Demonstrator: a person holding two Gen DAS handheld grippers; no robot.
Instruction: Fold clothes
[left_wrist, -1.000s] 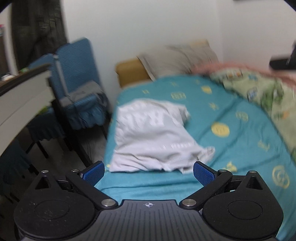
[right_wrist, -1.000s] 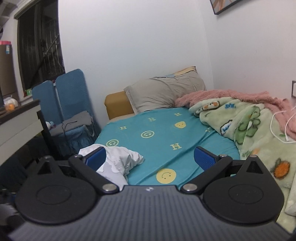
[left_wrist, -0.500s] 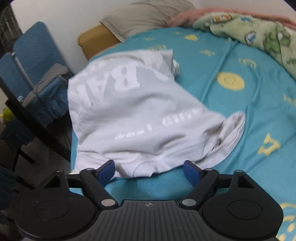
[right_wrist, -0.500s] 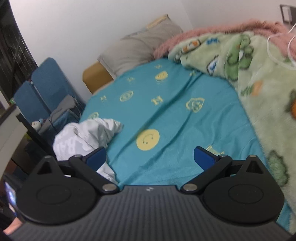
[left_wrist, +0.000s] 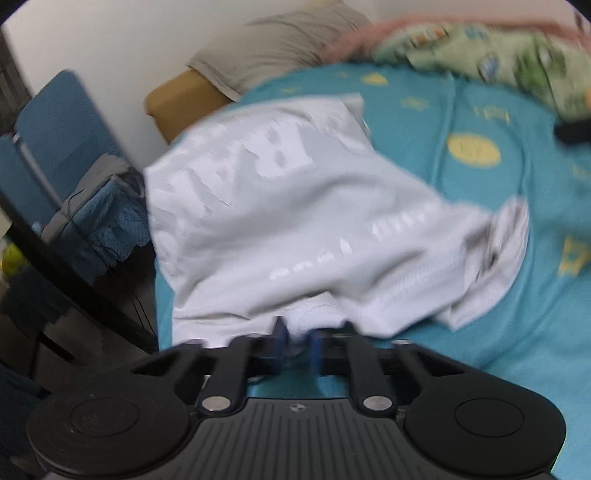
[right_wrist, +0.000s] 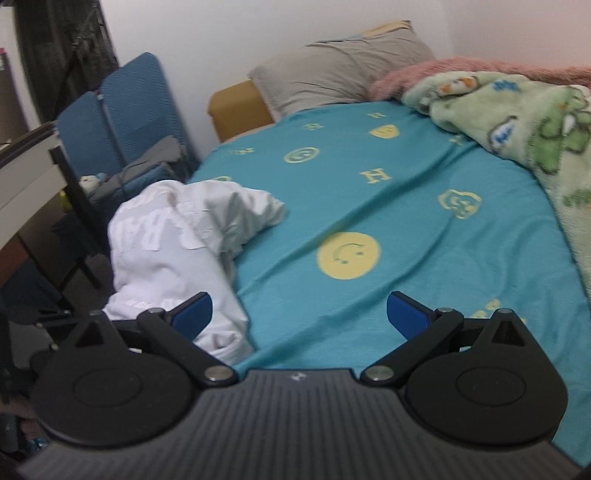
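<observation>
A crumpled white T-shirt with pale printed letters lies at the near left edge of the bed's teal sheet. My left gripper is shut on the shirt's near hem. In the right wrist view the same shirt lies at the left, bunched up. My right gripper is open and empty, low over the sheet, its left finger just over the shirt's near corner.
A grey pillow lies at the head of the bed. A green cartoon blanket and a pink one are heaped on the right side. Blue chairs and a dark desk frame stand left of the bed.
My left gripper moved in to the shirt's near hem and its fingers closed on it. My right gripper dropped lower and nearer to the bed, staying open.
</observation>
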